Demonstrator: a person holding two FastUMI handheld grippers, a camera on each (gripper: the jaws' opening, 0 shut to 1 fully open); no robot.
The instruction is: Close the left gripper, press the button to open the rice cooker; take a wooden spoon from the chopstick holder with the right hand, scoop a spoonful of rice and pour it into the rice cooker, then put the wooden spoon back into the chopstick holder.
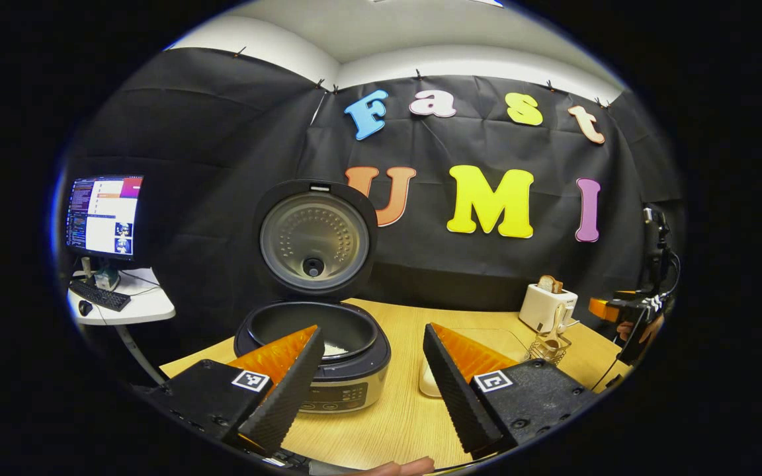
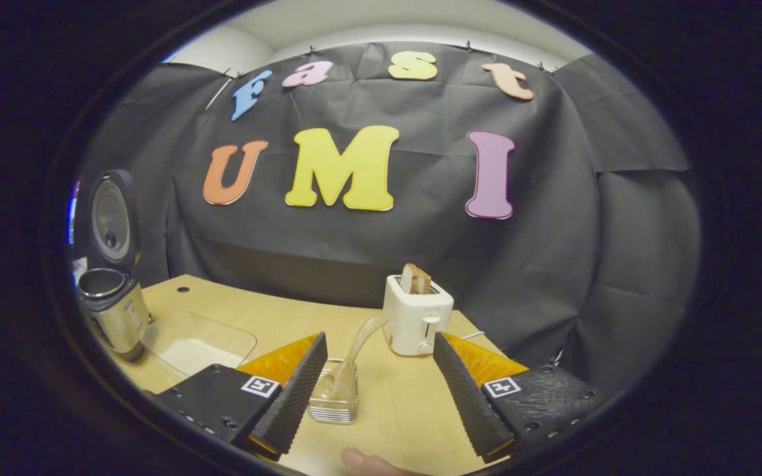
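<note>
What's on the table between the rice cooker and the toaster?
In the right gripper view, a clear tray holding rice lies between the rice cooker and the toaster; the holder with the spoon stands nearer the camera.

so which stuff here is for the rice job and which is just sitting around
For the job: rice cooker, lid up; spoon in holder; rice tray.
Lying about: toaster with bread, monitor, keyboard.
</note>
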